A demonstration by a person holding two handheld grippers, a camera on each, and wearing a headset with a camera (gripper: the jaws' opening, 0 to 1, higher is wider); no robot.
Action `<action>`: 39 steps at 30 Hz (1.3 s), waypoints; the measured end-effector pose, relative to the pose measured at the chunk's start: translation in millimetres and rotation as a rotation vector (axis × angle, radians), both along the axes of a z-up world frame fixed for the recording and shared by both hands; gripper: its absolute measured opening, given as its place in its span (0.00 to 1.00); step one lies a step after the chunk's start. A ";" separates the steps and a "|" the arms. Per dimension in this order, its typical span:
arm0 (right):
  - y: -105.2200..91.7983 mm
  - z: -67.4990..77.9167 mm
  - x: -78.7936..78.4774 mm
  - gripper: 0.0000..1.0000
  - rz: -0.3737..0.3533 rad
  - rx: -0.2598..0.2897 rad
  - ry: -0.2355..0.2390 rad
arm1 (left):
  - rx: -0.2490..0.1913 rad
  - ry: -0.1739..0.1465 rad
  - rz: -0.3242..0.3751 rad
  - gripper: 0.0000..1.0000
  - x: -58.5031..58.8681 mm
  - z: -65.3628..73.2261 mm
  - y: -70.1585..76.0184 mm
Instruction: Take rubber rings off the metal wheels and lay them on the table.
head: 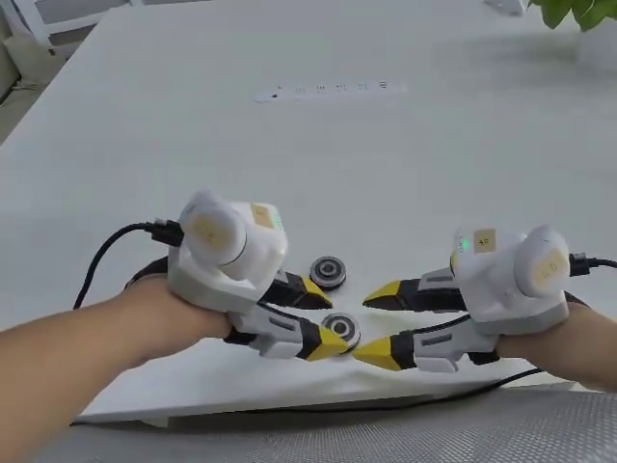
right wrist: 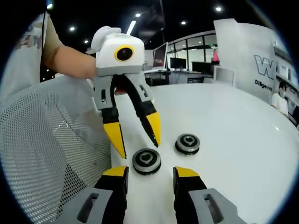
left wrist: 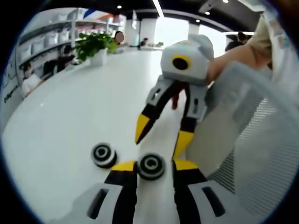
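Observation:
Two small metal wheels with black rubber rings lie on the white table [head: 434, 174] near its front edge. The nearer wheel [head: 340, 328] [left wrist: 151, 165] sits between the yellow tips of my left gripper [head: 326, 316] [left wrist: 154, 165], which is open, close to one tip. My right gripper [head: 373, 325] [right wrist: 151, 171] faces it from the right, also open, with this wheel [right wrist: 146, 160] just beyond its tips. The other wheel [head: 328, 272] [left wrist: 103, 155] [right wrist: 188, 143] lies free a little farther back. The two grippers point tip to tip, a few centimetres apart.
A white power strip [head: 328, 92] lies far back on the table and a green plant [head: 578, 12] stands at the far right corner. Black cables [head: 106, 253] trail from both grippers. A grey mesh chair [right wrist: 51, 154] is right behind the table's front edge.

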State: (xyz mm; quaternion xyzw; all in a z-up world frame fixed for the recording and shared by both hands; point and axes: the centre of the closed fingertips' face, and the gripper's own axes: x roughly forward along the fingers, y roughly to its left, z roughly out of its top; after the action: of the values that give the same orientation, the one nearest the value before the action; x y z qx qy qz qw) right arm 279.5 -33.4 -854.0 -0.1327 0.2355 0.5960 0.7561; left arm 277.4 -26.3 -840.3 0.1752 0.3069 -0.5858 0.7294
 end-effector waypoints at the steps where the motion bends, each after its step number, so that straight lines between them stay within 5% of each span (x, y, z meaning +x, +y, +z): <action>1: -0.2 -0.3 -0.2 0.36 0.000 0.000 0.001 | 0.002 0.001 0.001 0.29 0.3 -1.0 -0.7; 11: -1.2 -2.8 -2.3 0.36 -0.002 0.004 0.010 | 0.022 -0.011 -0.005 0.19 -1.6 -8.1 -2.0; 13: -1.0 -2.6 -2.5 0.36 -0.004 0.006 0.011 | 0.039 -0.061 -0.018 0.17 1.2 -9.4 -1.5; 18: 1.4 -2.7 -2.6 0.36 -0.002 0.010 0.015 | 0.053 -0.107 -0.042 0.14 1.9 -10.1 -1.0; 39: 13.2 -7.6 -1.8 0.28 -0.017 0.059 0.081 | 0.042 -0.106 -0.024 0.13 2.9 -9.5 -2.3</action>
State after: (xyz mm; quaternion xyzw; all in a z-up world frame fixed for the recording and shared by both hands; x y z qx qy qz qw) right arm 277.6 -20.2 -861.6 -0.0840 0.2494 0.6013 0.7544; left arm 280.3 -28.6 -849.9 0.2250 0.2776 -0.5779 0.7337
